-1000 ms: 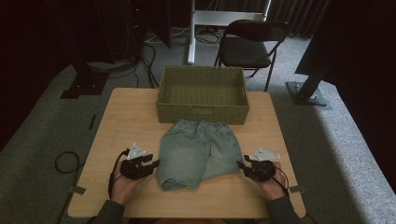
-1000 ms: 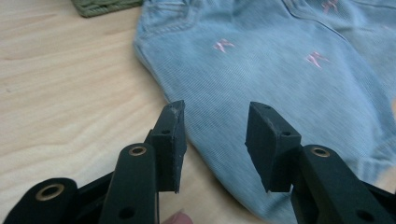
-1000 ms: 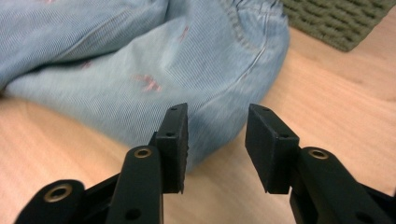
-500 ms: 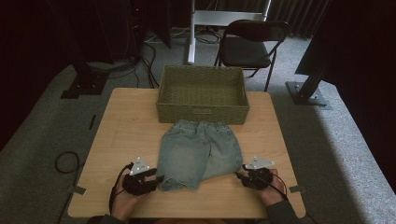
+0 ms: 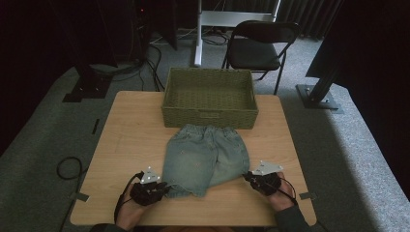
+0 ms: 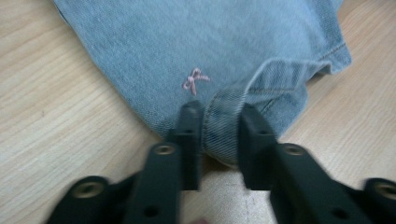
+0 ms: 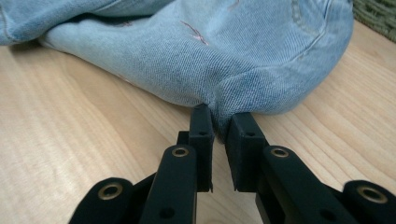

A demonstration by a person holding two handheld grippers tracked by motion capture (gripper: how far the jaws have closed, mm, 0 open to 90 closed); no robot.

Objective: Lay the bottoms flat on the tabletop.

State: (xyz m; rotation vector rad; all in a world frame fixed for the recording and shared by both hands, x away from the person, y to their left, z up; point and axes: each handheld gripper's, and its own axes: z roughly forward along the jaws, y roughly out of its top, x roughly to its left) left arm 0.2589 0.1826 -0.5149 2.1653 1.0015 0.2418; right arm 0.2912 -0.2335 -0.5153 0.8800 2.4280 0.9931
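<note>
1. denim shorts are lying flat on the wooden table, waistband end near the woven basket, leg hems toward the person; basket is sitting empty at the table's far edge.
2. left gripper has just been closing its jaws, denim between them; in the left gripper view the left gripper is pinching the hem fold of the shorts beside a small pink bow; clamped on the shorts.
3. right gripper has likewise just been closing; in the right gripper view the right gripper is nipping the rounded corner of the shorts, fabric bunching between the pads; clamped on the shorts.
4. done so far, judging: both near corners are being gripped; grasp step looks finished.
5. left, judging: no fold is showing, nothing is lifted off the table; shorts are not in the basket; folding or lifting toward the basket is probably coming next, hard to say which.
</note>
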